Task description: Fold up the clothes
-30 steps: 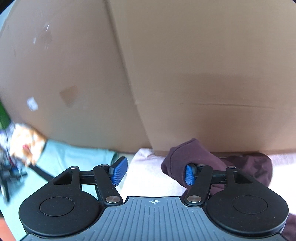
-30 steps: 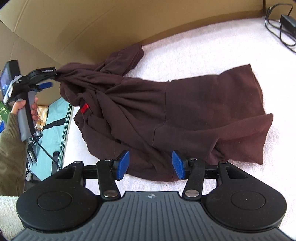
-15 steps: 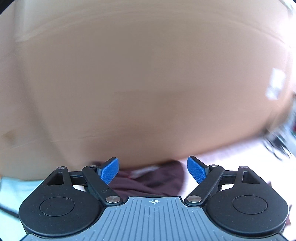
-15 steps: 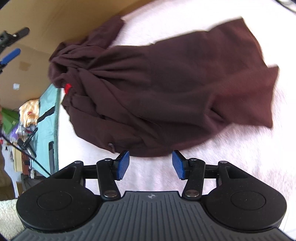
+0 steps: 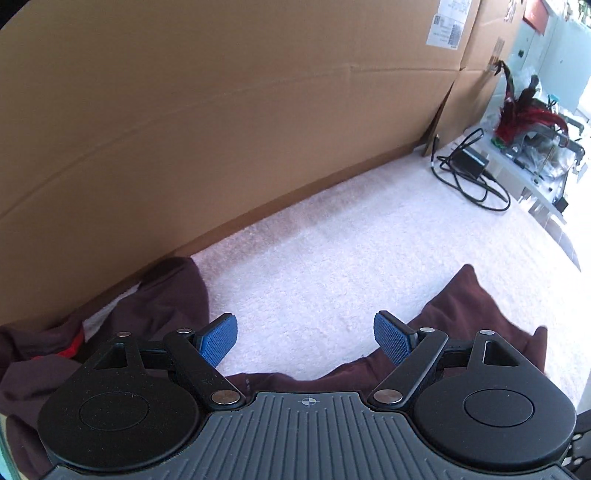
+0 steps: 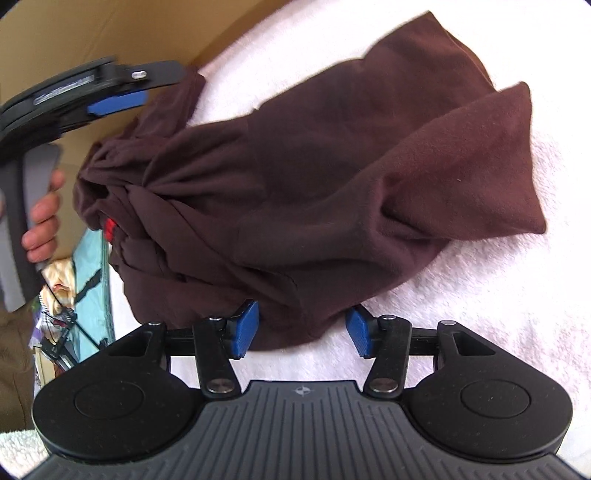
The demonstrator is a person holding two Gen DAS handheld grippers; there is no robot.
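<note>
Two tools: left tool spread wide, empty; right tool narrowing around maroon garment hem, pads seemingly not pressing.

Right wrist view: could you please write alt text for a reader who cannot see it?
A crumpled dark maroon garment lies on a white fleecy blanket, its near hem between the open blue pads of the right gripper, whose jaws have just been closing. At upper left, a hand holds the left gripper, before a cardboard wall.
</note>
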